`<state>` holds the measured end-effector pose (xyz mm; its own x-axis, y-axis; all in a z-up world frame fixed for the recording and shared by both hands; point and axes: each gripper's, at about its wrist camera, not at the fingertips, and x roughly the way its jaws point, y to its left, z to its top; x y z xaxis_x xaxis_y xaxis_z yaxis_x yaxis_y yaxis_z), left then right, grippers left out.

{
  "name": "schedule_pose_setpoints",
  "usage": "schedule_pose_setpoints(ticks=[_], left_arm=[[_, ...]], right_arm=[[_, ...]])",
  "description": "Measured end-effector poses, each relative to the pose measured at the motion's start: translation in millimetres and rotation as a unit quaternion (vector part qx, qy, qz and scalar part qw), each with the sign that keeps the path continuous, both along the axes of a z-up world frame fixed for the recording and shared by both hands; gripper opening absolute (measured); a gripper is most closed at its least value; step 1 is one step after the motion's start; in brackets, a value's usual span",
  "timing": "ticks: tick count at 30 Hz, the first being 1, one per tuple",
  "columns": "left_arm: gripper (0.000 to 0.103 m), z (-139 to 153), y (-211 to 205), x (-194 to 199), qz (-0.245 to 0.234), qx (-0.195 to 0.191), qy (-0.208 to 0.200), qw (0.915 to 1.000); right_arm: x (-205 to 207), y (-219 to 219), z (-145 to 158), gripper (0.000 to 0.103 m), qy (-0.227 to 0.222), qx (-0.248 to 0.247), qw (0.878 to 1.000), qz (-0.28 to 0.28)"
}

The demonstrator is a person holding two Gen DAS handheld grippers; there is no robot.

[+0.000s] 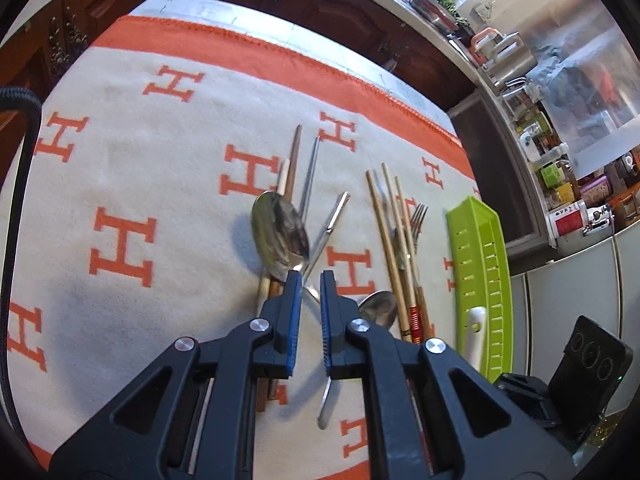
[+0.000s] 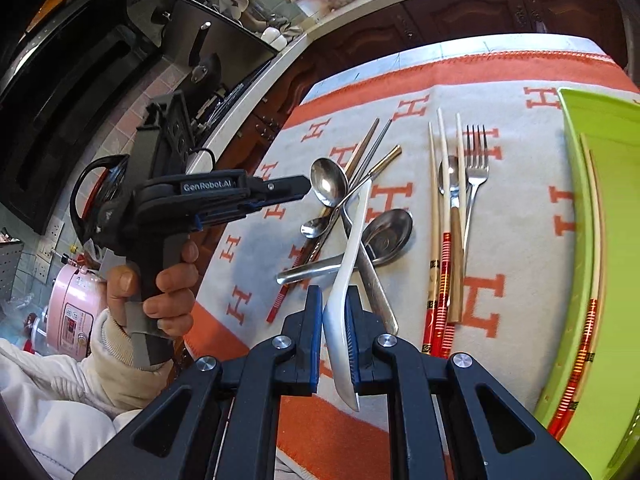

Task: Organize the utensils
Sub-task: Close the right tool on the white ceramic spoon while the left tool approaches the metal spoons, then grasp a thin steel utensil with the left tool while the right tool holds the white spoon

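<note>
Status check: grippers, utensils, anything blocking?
Right gripper shut on white spoon, lifted over the pile. Left gripper shut, empty, above crossed spoons. One pair of chopsticks in green tray. Tray path looks clear.

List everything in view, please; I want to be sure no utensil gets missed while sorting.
blanket: one, cream with orange H letters, under everything
tray: one, lime green, right of the utensils
chopstick in tray: at least one, pale with red bands
loose chopsticks: about three, pale with red ends, left of fork
fork: one, steel, left of tray
brown-handled spoon: one, among the loose chopsticks
steel spoons: several, crossed in a pile
dark chopsticks: two, brown and grey, under the pile
white spoon: one, between the right fingers
left gripper: black, shut, empty, over the pile
right gripper: black, shut on white spoon
hand: one, holding left gripper
</note>
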<state>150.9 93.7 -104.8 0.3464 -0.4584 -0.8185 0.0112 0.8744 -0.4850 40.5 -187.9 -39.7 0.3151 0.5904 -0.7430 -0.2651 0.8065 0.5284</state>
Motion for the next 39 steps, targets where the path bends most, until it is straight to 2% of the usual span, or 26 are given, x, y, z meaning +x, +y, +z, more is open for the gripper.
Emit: schedule_pose_setpoints(ticks=[9,16,21,28,34,39], left_arm=[[0.005,-25,-10,4,-0.036,0.008,0.016,0.9992],[0.005,-24,-33,-5,-0.082,0.066,-0.027,0.9941],[0.005,-22,-45,-8,-0.121,0.087,-0.039,0.9881],[0.005,-23,-48,-6,-0.132,0.115,-0.039,0.9837],[0.005,-12,-47,-8,-0.135,0.139,-0.064,0.9790],[0.005,-21,-49,-4,-0.148,0.154,-0.048,0.9758]], right_arm=[[1,6,-5,0.011,0.008,0.009,1.000,0.005],[6,7,-14,0.011,0.015,0.010,1.000,0.001],[6,6,-20,0.011,0.025,0.013,1.000,-0.002],[7,6,-22,0.011,0.023,0.015,1.000,-0.006],[8,2,-25,0.011,0.028,0.023,0.999,-0.010],[8,4,-27,0.011,0.028,0.025,0.999,-0.008]])
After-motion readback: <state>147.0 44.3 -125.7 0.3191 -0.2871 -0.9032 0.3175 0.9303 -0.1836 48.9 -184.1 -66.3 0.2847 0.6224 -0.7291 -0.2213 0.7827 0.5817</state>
